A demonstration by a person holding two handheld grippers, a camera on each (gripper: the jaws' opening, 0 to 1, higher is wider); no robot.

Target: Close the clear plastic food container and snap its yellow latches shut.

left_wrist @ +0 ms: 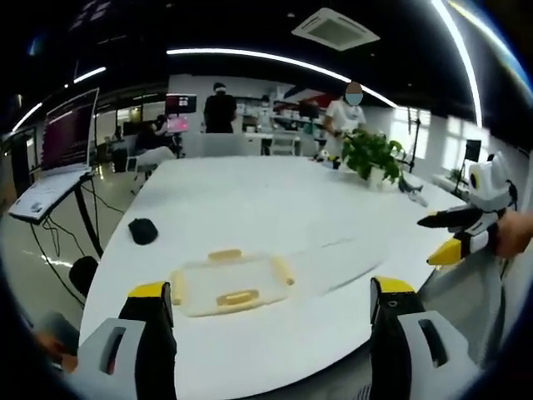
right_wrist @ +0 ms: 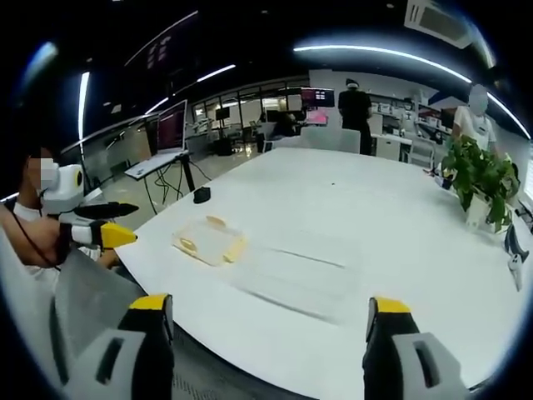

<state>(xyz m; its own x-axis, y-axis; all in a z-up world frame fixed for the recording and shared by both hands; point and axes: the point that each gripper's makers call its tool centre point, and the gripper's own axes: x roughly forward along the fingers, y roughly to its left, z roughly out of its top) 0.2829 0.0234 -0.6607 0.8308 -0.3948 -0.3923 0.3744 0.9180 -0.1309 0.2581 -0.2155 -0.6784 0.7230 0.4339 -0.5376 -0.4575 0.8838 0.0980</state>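
The container [left_wrist: 231,282] lies flat on the white table [left_wrist: 250,208], near the edge closest to the person, with yellow latches [left_wrist: 237,297] showing on its sides; in the right gripper view it [right_wrist: 209,241] sits left of centre, again close to the table's near edge. Whether its lid is seated cannot be told from here.

The left gripper [left_wrist: 271,310] hangs just short of the table with its jaws wide and nothing between them. The right gripper [right_wrist: 268,321] is likewise spread wide and empty, held off the table edge (each one also shows from the side in the other's view, at [left_wrist: 454,237] and [right_wrist: 104,225]).

Nothing stands between the grippers and the container. A black mouse [left_wrist: 142,231] rests on the table beyond it, towards the left edge, well apart. A potted plant [left_wrist: 371,156] stands at the far right side. Off the table to the left, a laptop [left_wrist: 58,154] sits open on a stand. People [left_wrist: 220,108] stand in the background. No writing is legible.
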